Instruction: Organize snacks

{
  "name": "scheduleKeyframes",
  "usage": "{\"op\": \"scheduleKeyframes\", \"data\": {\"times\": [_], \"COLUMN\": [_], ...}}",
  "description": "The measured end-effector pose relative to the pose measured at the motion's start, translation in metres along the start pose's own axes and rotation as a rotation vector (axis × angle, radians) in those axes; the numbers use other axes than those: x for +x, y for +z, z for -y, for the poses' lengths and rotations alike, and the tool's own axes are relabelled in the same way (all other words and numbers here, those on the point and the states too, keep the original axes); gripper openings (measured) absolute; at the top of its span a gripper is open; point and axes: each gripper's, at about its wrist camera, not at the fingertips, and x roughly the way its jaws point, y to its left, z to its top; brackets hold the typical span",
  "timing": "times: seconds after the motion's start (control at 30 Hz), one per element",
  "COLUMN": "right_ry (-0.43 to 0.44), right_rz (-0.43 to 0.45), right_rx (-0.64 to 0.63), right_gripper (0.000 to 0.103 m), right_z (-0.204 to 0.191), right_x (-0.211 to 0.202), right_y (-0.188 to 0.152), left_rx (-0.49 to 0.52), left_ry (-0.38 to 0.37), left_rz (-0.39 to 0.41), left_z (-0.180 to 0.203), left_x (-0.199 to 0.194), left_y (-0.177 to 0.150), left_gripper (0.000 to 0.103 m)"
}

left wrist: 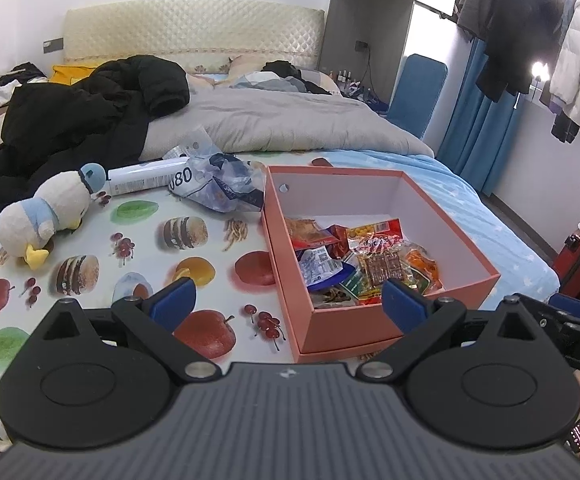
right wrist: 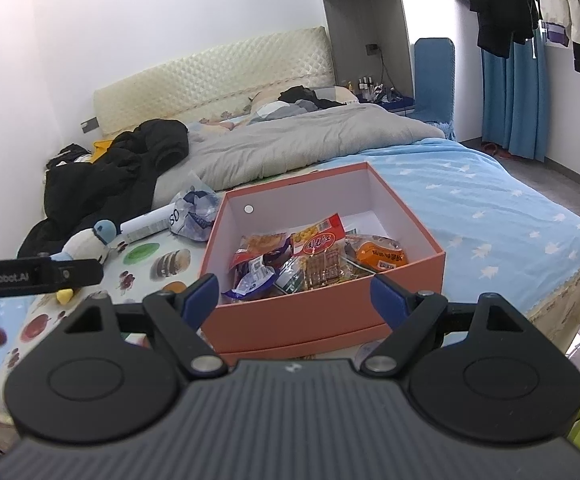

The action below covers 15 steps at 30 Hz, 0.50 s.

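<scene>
Resting on the fruit-and-burger printed sheet point(left wrist: 138, 240) at the foot of the bed is an open salmon-coloured box point(left wrist: 370, 320), its white interior visible in both wrist views. Snack packets point(left wrist: 354, 264) lie heaped against the near wall of the box (red, orange, blue and clear wrappers, overlapping one another); the far half of the box floor is bare. A red packet point(right wrist: 322, 236) printed with yellow balls lies uppermost in the right wrist view, with an orange packet point(right wrist: 382, 256) just to its right.

Left gripper point(left wrist: 286, 304): jaws spread wide, nothing between the blue pads point(left wrist: 172, 304). It hangs just short of the box's near left corner, apart from the cardboard. Right gripper point(right wrist: 292, 300): likewise wide open and holding nothing, facing the near wall of the box. Part of the other tool's black body shows at the edge of each view.

Outside the box, to its left, a crumpled blue-and-clear plastic bag point(left wrist: 222, 184) lies touching or nearly touching the box wall; contact cannot be confirmed from these angles. A white cylindrical can point(left wrist: 146, 178) lies on its side beside the bag, and a plush duck point(left wrist: 46, 216) lies further left on the sheet. A black jacket point(left wrist: 74, 116) and grey quilt point(left wrist: 274, 120) cover the head end of the bed.
</scene>
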Motion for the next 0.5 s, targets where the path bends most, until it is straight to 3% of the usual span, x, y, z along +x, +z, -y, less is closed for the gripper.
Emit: {"op": "scheduleKeyframes", "data": {"times": [0.5], "right_ry": [0.004], "right_rz": [0.014], "right_rx": [-0.003], "right_gripper": [0.084], "right_z": [-0.0015], "right_x": [-0.0002], "right_y": [0.0013], "left_rx": [0.015], "left_ry": [-0.016], "left_rz": [0.016], "left_z": [0.0079], "left_x": [-0.0003], "left_y": [-0.0014], "left_gripper": [0.101]}}
